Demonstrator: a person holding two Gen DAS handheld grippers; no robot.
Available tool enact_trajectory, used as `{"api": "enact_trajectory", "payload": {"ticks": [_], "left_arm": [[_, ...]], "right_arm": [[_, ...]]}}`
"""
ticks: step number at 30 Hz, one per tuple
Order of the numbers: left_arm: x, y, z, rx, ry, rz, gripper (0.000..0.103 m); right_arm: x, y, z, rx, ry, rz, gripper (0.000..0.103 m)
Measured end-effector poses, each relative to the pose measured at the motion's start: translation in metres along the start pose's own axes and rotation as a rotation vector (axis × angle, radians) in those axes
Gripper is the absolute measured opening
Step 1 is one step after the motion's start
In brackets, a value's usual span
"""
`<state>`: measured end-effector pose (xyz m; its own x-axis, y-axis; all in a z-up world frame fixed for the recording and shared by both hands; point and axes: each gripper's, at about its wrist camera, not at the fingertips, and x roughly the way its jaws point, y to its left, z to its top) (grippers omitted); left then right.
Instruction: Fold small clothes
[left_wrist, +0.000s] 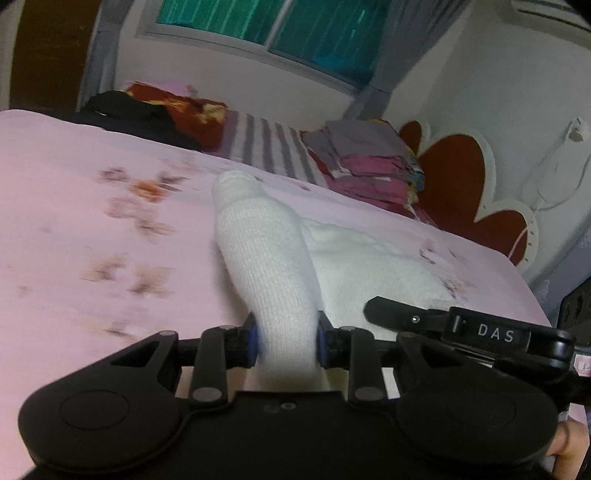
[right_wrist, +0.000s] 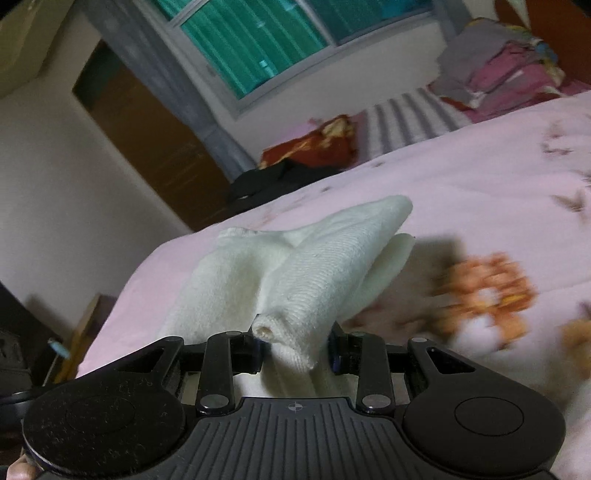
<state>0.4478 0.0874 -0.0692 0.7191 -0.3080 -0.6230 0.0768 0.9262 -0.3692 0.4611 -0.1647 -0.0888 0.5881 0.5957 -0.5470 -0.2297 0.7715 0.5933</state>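
Note:
A white knit garment (left_wrist: 258, 251) lies partly on the pink floral bedspread (left_wrist: 92, 221). One thick fold of it rises off the bed into my left gripper (left_wrist: 286, 341), whose blue pads (left_wrist: 252, 341) press on it from both sides. In the right wrist view the same white garment (right_wrist: 325, 266) is bunched, with a rolled end (right_wrist: 266, 330) at the jaws. My right gripper (right_wrist: 295, 349) is shut on this part, which is also raised above the bedspread (right_wrist: 480, 177). The cloth hides the inner faces of both pairs of pads.
A stack of folded clothes (left_wrist: 369, 162) (right_wrist: 498, 66) sits at the head of the bed beside a striped cloth (left_wrist: 269, 144). Dark clothing (left_wrist: 122, 107) and a red patterned cloth (right_wrist: 317, 144) lie at the far edge. A black tool part marked DAS (left_wrist: 495, 334) is close on the right.

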Motion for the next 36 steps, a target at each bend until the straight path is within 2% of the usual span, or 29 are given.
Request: {"api": "enact_trajectory", "payload": {"ticks": [5, 11, 16, 20, 22, 26, 27, 30, 32, 34, 36], "left_arm": [[-0.030, 0.073, 0.013, -0.016, -0.009, -0.004, 0.028], [-0.045, 0.153, 0.028, -0.015, -0.002, 0.010, 0.028], [-0.044, 0.201, 0.034, -0.026, 0.006, 0.021, 0.028], [-0.032, 0.229, 0.019, -0.024, 0.037, 0.065, 0.031], [-0.022, 0.235, 0.012, -0.029, 0.069, 0.084, 0.039], [-0.018, 0.238, 0.006, -0.019, 0.069, 0.103, 0.062], [-0.017, 0.238, 0.007, -0.021, 0.073, 0.108, 0.063], [-0.020, 0.236, 0.013, -0.014, 0.076, 0.113, 0.061], [-0.033, 0.238, 0.014, 0.009, 0.044, 0.127, 0.056], [-0.047, 0.237, 0.015, 0.026, -0.013, 0.132, 0.056], [-0.053, 0.231, 0.019, 0.048, -0.070, 0.133, 0.051]], "right_arm": [[0.042, 0.068, -0.020, -0.019, 0.004, 0.006, 0.032], [0.106, 0.137, -0.047, -0.010, 0.019, -0.001, 0.032], [0.156, 0.171, -0.062, -0.010, 0.040, -0.001, 0.032], [0.186, 0.179, -0.074, -0.032, 0.063, -0.021, 0.032], [0.201, 0.176, -0.079, -0.024, 0.088, -0.040, 0.032], [0.209, 0.157, -0.090, 0.028, 0.113, -0.073, 0.034], [0.208, 0.153, -0.089, 0.045, 0.116, -0.078, 0.040], [0.197, 0.152, -0.084, 0.052, 0.091, -0.111, 0.043], [0.189, 0.158, -0.079, 0.031, 0.064, -0.138, 0.043], [0.178, 0.168, -0.074, -0.033, 0.025, -0.173, 0.043], [0.177, 0.180, -0.065, -0.096, -0.003, -0.210, 0.043]]}}
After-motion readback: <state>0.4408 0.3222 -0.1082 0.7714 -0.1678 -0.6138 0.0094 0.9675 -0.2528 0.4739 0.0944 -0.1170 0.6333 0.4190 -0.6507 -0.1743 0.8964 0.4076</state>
